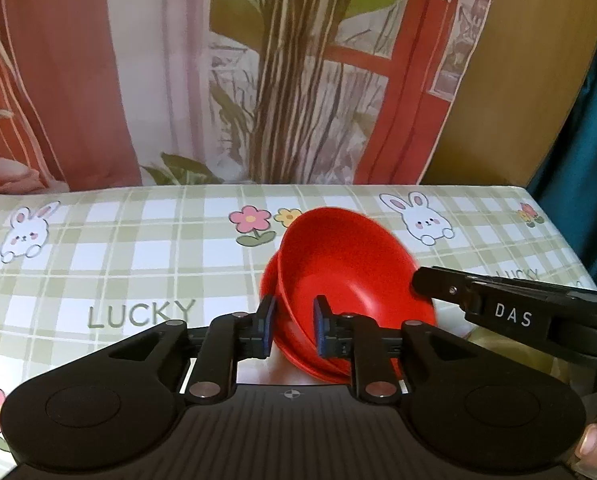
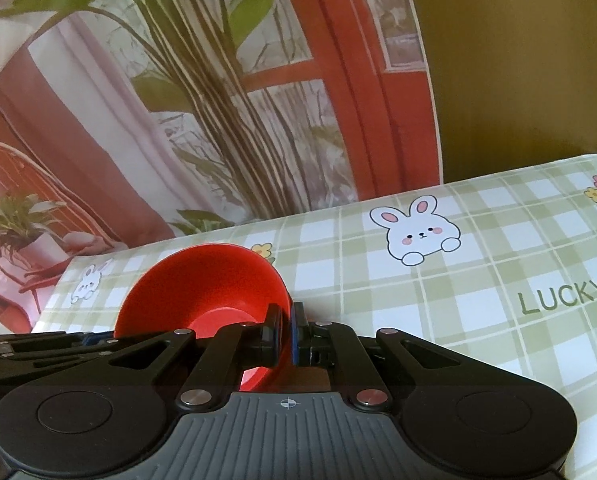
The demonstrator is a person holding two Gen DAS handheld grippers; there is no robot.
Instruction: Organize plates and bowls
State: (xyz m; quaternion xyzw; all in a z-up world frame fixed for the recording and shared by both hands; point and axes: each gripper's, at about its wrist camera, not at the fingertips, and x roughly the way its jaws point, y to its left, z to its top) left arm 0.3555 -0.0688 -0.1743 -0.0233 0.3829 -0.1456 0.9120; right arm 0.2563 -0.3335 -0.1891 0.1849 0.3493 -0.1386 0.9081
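red bowl (image 1: 338, 276) tilted, rim straddled at 12 o'clock by left gripper (image 1: 294, 330), pads apart | right gripper (image 2: 285, 330) clamped on opposite rim, nearer | tablecloth (image 1: 138, 248) below.

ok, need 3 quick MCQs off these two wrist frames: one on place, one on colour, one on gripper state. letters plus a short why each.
1. Where does the right gripper grip the glossy red plastic bowl?
A. on its rim wall
B. under its base
C. nowhere, it is apart from it

2. What colour are the checks of the bunny-print tablecloth?
A. blue and white
B. pale green and white
C. plain yellow

3. How do the left gripper's jaws stand?
A. shut flat on each other
B. apart, with the bowl's rim between them
C. out of view

Key: 1 A, the right wrist view shows the bowl's wall pinched between the blue pads. 2 B, green and white squares show in both views. 3 B, the left wrist view shows a gap between the pads with the red rim passing through it.
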